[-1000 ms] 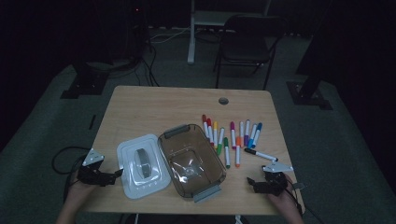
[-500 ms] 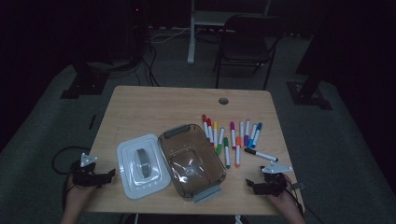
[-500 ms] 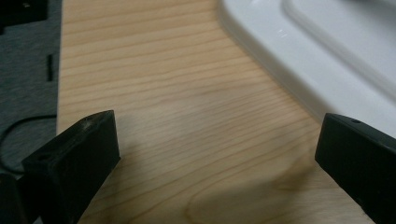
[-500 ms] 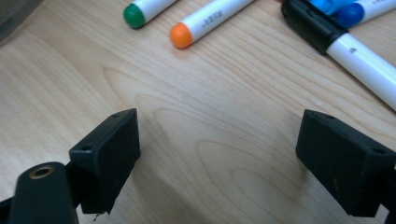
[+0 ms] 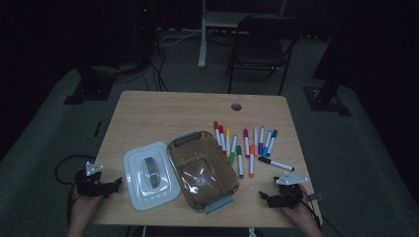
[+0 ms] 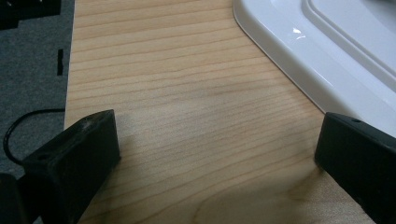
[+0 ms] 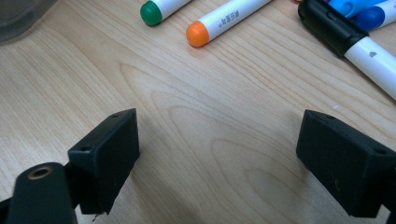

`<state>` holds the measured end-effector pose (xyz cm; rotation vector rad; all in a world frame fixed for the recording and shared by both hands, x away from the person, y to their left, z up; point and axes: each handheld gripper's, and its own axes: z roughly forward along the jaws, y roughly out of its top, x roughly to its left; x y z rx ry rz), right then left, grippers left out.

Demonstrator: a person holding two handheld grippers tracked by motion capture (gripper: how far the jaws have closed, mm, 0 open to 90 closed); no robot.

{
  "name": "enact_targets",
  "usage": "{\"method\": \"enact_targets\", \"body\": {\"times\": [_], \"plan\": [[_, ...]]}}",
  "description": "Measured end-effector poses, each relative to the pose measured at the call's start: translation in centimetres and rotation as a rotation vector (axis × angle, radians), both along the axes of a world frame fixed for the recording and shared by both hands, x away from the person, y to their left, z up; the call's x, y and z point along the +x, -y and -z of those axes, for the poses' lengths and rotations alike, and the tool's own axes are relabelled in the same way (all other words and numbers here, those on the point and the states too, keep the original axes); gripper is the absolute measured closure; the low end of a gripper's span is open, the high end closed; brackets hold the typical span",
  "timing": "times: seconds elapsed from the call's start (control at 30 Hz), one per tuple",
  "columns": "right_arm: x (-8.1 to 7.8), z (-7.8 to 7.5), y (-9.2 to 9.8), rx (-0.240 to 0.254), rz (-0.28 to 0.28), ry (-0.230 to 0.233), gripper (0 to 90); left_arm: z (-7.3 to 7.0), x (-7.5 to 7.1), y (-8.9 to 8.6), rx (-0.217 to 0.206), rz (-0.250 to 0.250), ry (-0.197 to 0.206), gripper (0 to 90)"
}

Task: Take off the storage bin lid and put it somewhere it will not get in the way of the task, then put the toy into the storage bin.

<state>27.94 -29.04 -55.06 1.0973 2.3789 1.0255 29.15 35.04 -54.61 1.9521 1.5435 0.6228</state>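
A clear brown-tinted plastic box [image 5: 202, 169] sits open and empty at the table's near middle, its white lid [image 5: 150, 175] lying flat to its left. Several coloured markers [image 5: 244, 145] lie spread to the box's right, a black-capped one [image 5: 275, 164] nearest the front. My left gripper [image 5: 114, 185] rests open at the table's left front edge, beside the lid [image 6: 322, 56], nothing between its jaws. My right gripper [image 5: 264, 197] stands open at the right front, with the orange marker [image 7: 224, 21], green marker [image 7: 161, 9] and black-capped marker [image 7: 348, 39] just ahead of it.
The wooden table [image 5: 168, 116] has a round cable hole [image 5: 236, 106] near its far edge. A dark chair [image 5: 262, 47] and stand bases sit on the floor beyond. A cable [image 6: 23, 123] lies on the floor off the left table edge.
My left gripper has shifted slightly left, then back right toward the lid. The right gripper has barely moved. Both stay open.
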Motion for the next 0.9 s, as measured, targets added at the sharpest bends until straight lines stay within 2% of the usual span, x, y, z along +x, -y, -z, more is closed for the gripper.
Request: {"method": "enact_targets", "body": {"times": [0.6,0.77,0.9], "plan": [[-0.2,0.0,0.0,0.0,-0.012,-0.003,13.1,0.0,0.1,-0.1,0.0,0.012,0.001,0.5],[-0.3,-0.4,0.4,0.017,-0.004,-0.038,15.1,0.0,0.2,-0.1,-0.001,0.012,0.001,0.4],[-0.4,-1.0,0.8,0.032,0.011,-0.017,15.2,0.0,0.2,-0.1,-0.001,0.012,0.001,0.4]]}}
